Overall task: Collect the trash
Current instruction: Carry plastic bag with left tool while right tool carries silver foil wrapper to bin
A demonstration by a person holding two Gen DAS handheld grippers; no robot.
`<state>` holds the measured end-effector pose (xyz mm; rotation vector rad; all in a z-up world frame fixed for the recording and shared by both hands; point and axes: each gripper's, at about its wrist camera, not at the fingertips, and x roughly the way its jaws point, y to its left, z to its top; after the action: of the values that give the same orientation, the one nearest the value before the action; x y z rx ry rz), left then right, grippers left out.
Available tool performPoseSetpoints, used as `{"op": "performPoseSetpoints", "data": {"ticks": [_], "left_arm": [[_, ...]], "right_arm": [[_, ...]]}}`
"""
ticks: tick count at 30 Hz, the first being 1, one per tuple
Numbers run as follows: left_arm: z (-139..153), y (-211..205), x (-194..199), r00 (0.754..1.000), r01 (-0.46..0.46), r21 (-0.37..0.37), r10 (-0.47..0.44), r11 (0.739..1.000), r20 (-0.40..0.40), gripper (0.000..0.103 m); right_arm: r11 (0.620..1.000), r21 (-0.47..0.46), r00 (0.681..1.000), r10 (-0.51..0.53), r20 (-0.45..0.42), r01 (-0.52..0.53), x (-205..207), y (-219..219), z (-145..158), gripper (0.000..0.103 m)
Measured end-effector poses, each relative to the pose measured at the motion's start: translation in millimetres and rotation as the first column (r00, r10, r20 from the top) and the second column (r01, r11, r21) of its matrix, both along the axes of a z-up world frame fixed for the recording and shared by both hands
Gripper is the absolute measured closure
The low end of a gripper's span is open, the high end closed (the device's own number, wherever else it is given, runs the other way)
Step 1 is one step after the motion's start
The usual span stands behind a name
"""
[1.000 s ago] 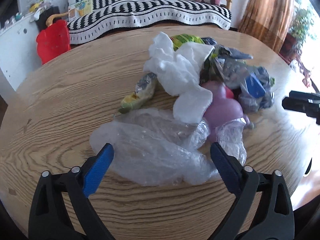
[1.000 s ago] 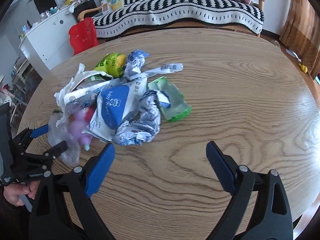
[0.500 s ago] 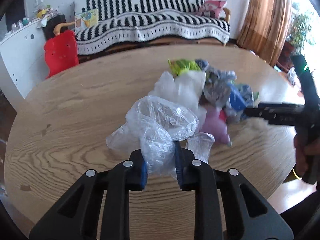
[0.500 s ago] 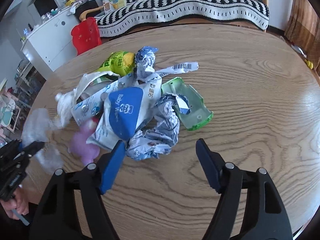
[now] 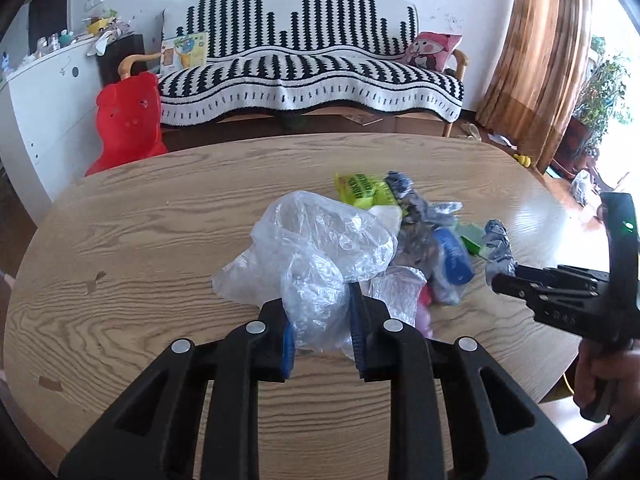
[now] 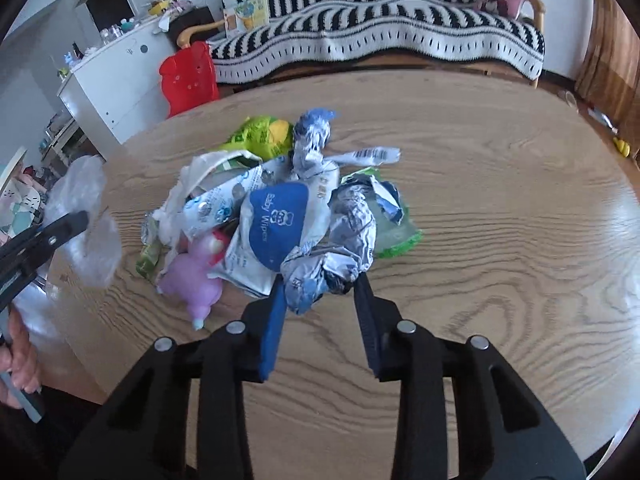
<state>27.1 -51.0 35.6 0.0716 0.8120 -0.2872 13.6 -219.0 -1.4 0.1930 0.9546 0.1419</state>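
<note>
Since the earlier frame the left gripper [image 5: 322, 326] has clamped its fingers on the clear bag [image 5: 320, 248] and raised it off the table [image 5: 160, 220], lower centre of the left view, while the right gripper [image 6: 320, 300] has just been closing, its fingers now touching either side of a crumpled wrapper [image 6: 332, 256] at the near edge of the pile in mid-frame. The thin bag could slip or tear from so small a pinch, and the wrapper, tangled with its neighbours, might drag the pack [image 6: 276, 224] or purple toy [image 6: 196, 276] along or squirt free. Only "Baby Wipes" on the blue label reads clearly; a barcode strip [image 6: 368, 156] shows, unreadable.
</note>
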Motion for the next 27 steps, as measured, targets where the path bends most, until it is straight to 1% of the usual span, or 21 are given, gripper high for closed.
{"op": "performPoseSetpoints", "data": {"ticks": [4,6,8,12,13,15,18,19,20,21,22,23,24,27], "left_arm": [[4,-25,-4,0.999,0.035,-0.009,-0.034,0.999,0.016,0.081],[6,-41,-5,0.998,0.064,-0.018,-0.064,0.998,0.013,0.081],[7,-58,-7,0.996,0.094,-0.027,-0.094,0.995,0.011,0.081],[7,-110,-18,0.983,0.185,-0.043,-0.185,0.982,0.009,0.081],[7,-132,-25,0.975,0.224,-0.049,-0.224,0.973,0.01,0.081],[6,-160,-35,0.961,0.277,-0.053,-0.277,0.959,0.011,0.081],[1,-217,-56,0.927,0.374,-0.059,-0.375,0.925,0.005,0.082],[-1,-233,-63,0.915,0.402,-0.062,-0.403,0.913,0.001,0.081],[-4,-251,-72,0.901,0.433,-0.069,-0.434,0.899,-0.003,0.081],[-7,-273,-83,0.881,0.471,-0.075,-0.473,0.879,-0.007,0.081],[-9,-286,-90,0.869,0.494,-0.077,-0.496,0.866,-0.008,0.081],[-12,-303,-100,0.85,0.524,-0.081,-0.526,0.848,-0.008,0.081],[-16,-323,-113,0.825,0.563,-0.082,-0.566,0.822,-0.008,0.081],[-32,-366,-140,0.765,0.641,-0.079,-0.644,0.764,-0.021,0.081]], "right_arm": [[0.999,-0.027,0.999,-0.016,0.039,0.017,-26,-16,16,0.07],[0.999,-0.033,0.998,-0.041,0.045,0.043,-37,-30,21,0.07],[0.995,-0.046,0.995,-0.085,0.045,0.087,-53,-52,23,0.07],[0.981,-0.071,0.983,-0.178,0.043,0.181,-87,-101,23,0.07],[0.974,-0.076,0.976,-0.212,0.042,0.214,-100,-118,23,0.07],[0.961,-0.082,0.964,-0.262,0.038,0.264,-121,-144,22,0.07],[0.931,-0.091,0.936,-0.352,0.031,0.353,-156,-190,19,0.069],[0.914,-0.092,0.919,-0.393,0.027,0.394,-174,-210,16,0.069],[0.902,-0.093,0.907,-0.421,0.024,0.422,-186,-224,14,0.07],[0.886,-0.097,0.89,-0.455,0.018,0.454,-201,-240,10,0.069],[0.873,-0.099,0.878,-0.479,0.014,0.477,-212,-252,7,0.069],[0.857,-0.099,0.862,-0.507,0.009,0.505,-226,-266,3,0.069],[0.835,-0.098,0.839,-0.544,-0.002,0.541,-243,-283,-3,0.069],[0.789,-0.103,0.791,-0.611,-0.029,0.606,-277,-318,-20,0.069]]}}
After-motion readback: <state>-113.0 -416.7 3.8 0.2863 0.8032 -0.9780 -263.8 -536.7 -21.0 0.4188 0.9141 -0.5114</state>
